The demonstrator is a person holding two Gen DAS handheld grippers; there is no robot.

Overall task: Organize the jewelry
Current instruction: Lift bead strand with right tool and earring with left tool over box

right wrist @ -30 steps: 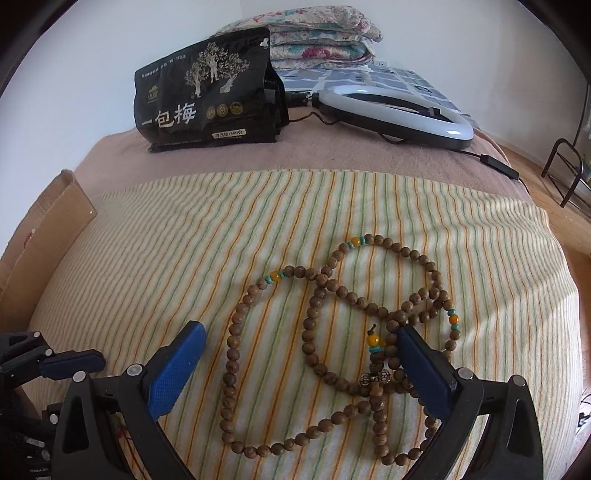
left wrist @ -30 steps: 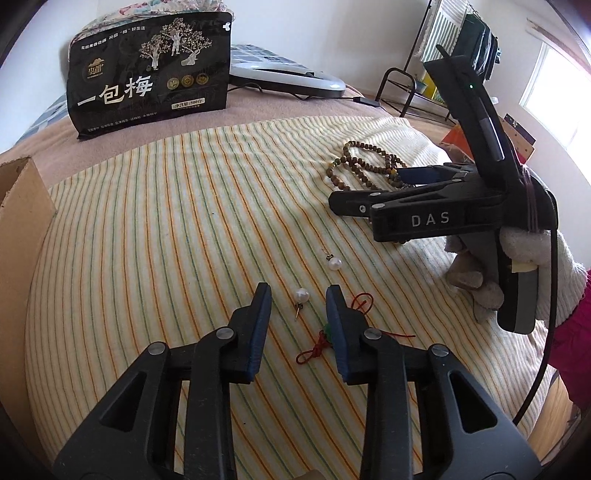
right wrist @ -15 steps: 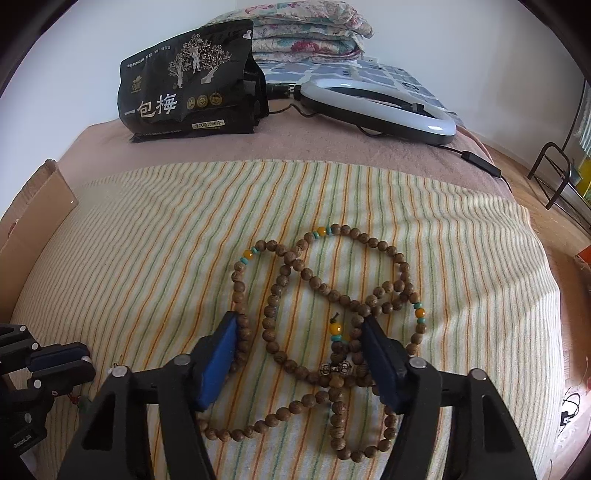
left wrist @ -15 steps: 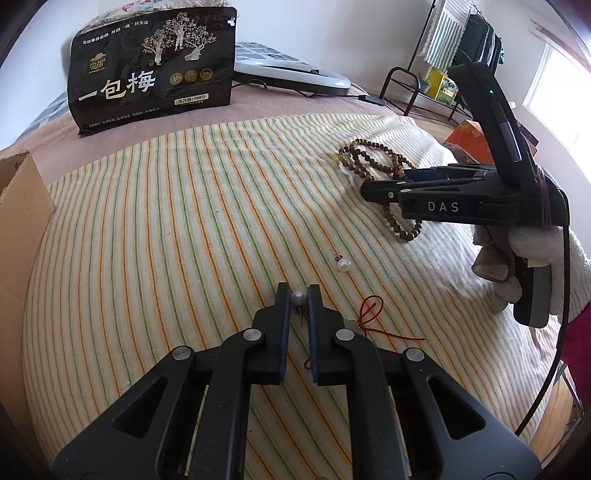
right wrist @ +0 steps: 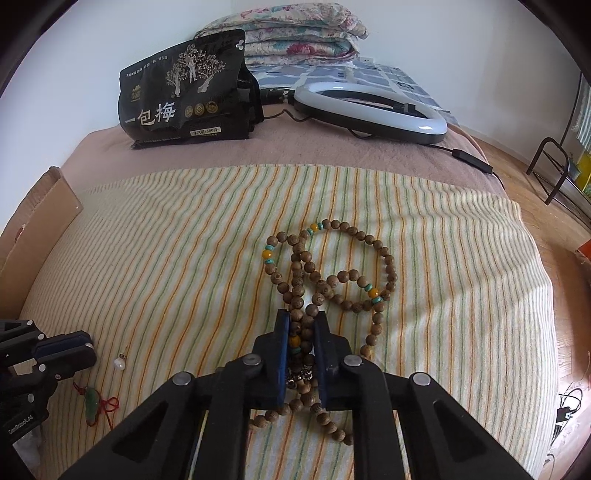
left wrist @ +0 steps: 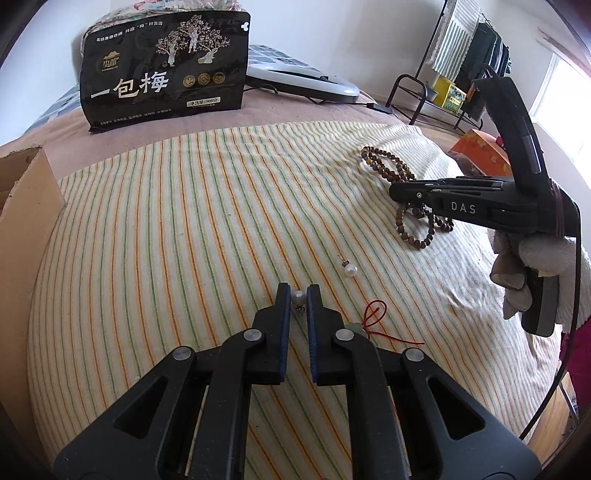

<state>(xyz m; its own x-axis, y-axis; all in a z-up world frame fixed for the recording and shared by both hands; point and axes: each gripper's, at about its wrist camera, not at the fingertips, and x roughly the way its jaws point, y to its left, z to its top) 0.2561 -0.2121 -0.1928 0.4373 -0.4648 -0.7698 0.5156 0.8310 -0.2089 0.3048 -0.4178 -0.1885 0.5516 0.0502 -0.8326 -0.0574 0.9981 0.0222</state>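
Nearest the left wrist camera, the left gripper (left wrist: 297, 295) is clenched on a pearl earring (left wrist: 297, 297), the pearl pinched right at the tips of its blue-lined fingers, just above the striped cloth (left wrist: 166, 240) spread over the bed. Just to the right of those fingers lies a small green pendant on a red cord (left wrist: 373, 319), partly hidden behind the right finger. A little farther out and to the right, a second pearl earring (left wrist: 349, 270) rests loose on the cloth, apart from both grippers.

In the right wrist view, the right gripper (right wrist: 301, 325) is clenched on a bunched part of the wooden bead necklace (right wrist: 332, 266); several strands run between its fingers, loops spill onto the cloth beyond the tips and more beads trail beneath it. A gloved hand (left wrist: 539, 254) holds that gripper.

At the left edge stands a cardboard box (left wrist: 22, 199). Farthest back, on the brown blanket, stand a black snack bag (left wrist: 162, 70) and a ring light (right wrist: 369, 110), with folded quilts (right wrist: 295, 33) behind.
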